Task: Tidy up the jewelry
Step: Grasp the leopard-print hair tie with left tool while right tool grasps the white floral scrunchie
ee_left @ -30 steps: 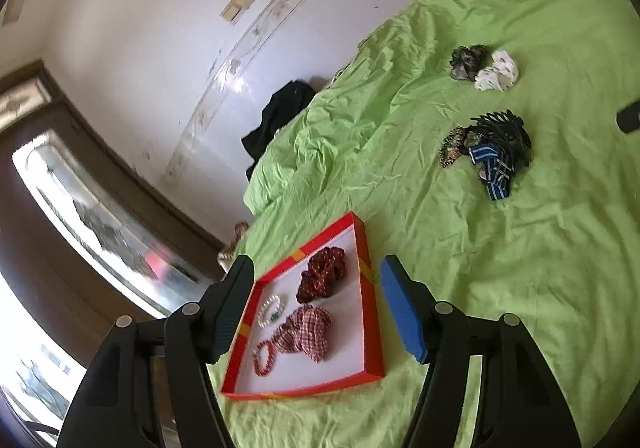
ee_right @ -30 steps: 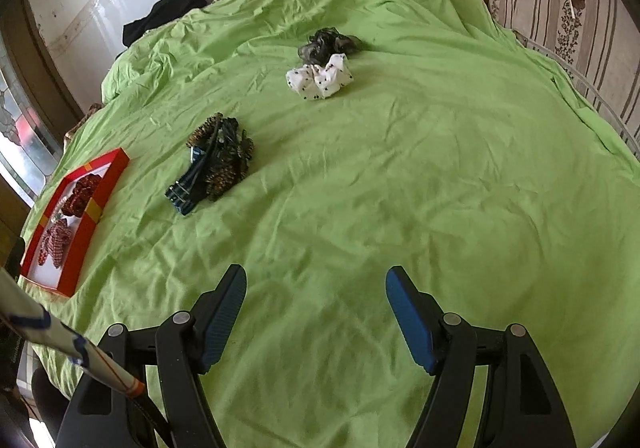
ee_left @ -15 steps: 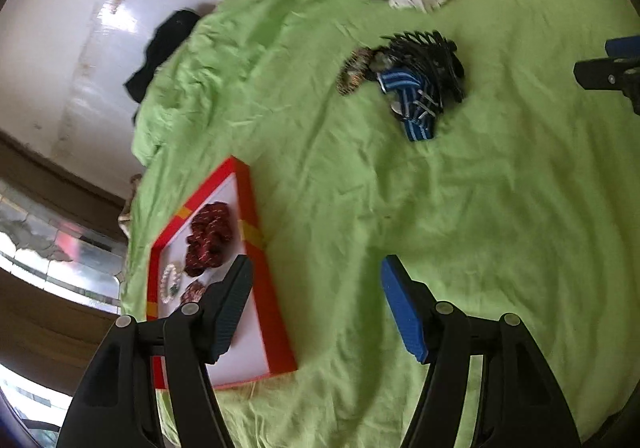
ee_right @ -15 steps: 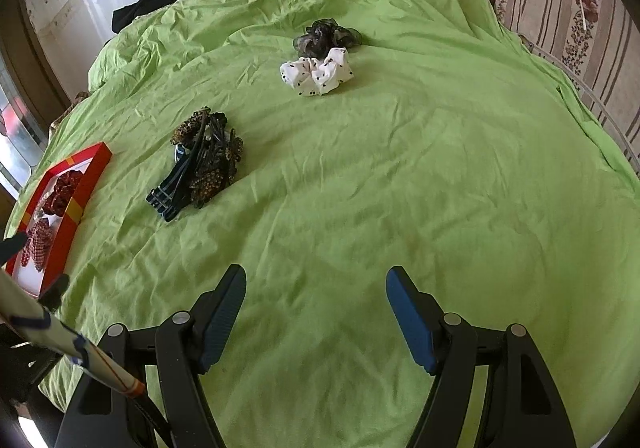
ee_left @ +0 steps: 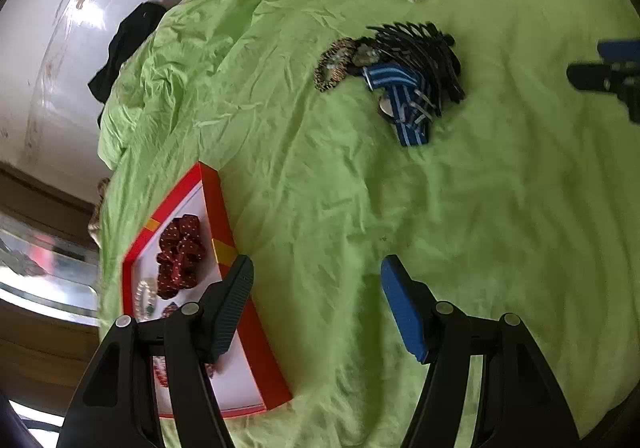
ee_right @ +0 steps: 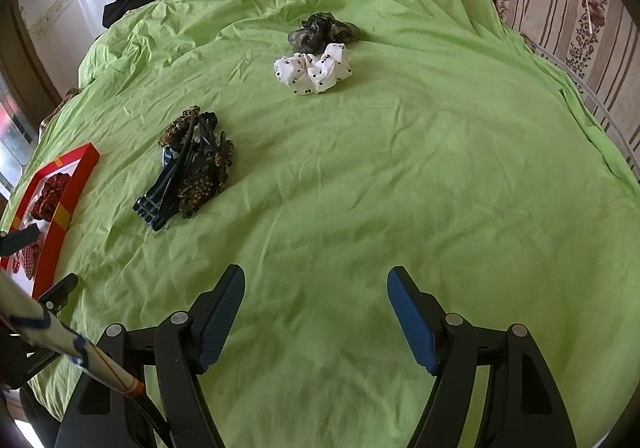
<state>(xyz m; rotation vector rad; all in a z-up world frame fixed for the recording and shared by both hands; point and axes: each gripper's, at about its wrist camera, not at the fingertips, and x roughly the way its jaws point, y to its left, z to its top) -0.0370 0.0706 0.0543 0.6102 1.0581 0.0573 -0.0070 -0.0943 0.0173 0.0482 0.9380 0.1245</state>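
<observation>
Left gripper [ee_left: 316,308] and right gripper [ee_right: 316,318] gape empty; dark clip pile [ee_right: 192,164] waits right of red tray [ee_right: 78,184], likely sorted next.

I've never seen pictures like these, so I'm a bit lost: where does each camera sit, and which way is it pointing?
Left wrist: sits on the left gripper, looking along its open fingers across the green sheet, with the red tray at its left finger; the right gripper shows at the right edge.
Right wrist: sits on the right gripper, fingers open, facing up the sheet toward the white scrunchie; the left gripper shows at the left edge.
Shared: tray, clip pile, both scrunchies.
</observation>
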